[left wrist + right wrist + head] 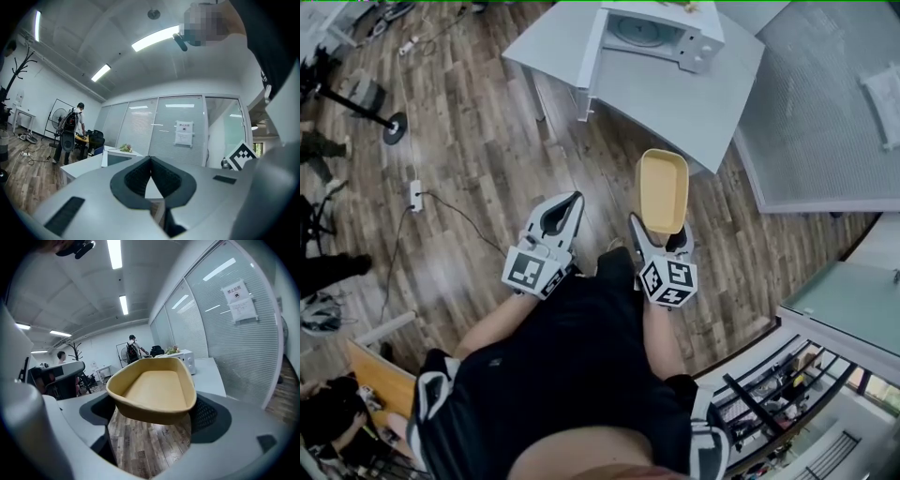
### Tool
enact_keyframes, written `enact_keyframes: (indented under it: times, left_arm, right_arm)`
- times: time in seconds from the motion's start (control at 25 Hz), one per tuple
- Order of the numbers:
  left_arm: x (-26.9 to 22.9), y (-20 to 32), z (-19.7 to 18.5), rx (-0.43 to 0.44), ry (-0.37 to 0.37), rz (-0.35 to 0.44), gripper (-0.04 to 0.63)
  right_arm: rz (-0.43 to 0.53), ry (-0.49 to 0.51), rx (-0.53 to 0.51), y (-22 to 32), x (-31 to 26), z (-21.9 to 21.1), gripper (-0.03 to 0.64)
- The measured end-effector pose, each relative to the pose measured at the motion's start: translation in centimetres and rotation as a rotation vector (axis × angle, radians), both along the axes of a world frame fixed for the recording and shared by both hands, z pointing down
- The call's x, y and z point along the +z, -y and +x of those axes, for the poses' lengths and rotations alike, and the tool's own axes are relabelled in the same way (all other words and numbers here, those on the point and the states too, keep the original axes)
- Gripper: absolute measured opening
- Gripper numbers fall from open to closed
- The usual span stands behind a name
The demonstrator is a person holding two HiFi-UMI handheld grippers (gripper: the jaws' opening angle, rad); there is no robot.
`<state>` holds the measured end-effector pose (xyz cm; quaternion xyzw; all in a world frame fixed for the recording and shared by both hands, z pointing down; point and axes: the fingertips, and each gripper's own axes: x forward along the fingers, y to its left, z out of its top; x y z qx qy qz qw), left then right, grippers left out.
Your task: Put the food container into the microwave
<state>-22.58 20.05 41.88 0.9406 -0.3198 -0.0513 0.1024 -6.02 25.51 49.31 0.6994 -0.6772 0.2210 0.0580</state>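
The right gripper is clamped on the near end of the food container, a shallow yellow tray that is empty inside. In the right gripper view the container sits level between the two dark pads, one pressing each side of it, with the right gripper holding it in the air above the wooden floor. Its far end reaches close to the near edge of the grey desk, just left of the near corner, without touching it. The microwave stands at the far edge of the desk, its door swung open past the left edge and the turntable showing inside. The left gripper is held beside the right one, also over the floor; in its own view the left gripper has its jaws together at the tips, with nothing between them.
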Motion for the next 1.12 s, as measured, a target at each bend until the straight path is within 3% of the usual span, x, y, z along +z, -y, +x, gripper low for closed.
enact_keyframes:
  times: [0.24, 0.8, 1.12]
  left_arm:
    - [0.0, 4.2, 3.9, -0.001, 0.000, 0.032, 0.023]
    - [-2.2, 18.5, 20.0, -0.146, -0.018, 0.043, 0.023]
    - [-1.7, 24.7, 25.0, -0.170, -0.021, 0.029, 0.023]
  right_arm:
    - [-0.017, 0.002, -0.020, 5.0, 1.9, 3.7, 0.502]
    - [-0.059, -0.002, -0.207, 23.4, 4.0, 18.9, 0.502]
    - [-0.094, 0.020, -0.239, 33.8, 7.8, 23.0, 0.502]
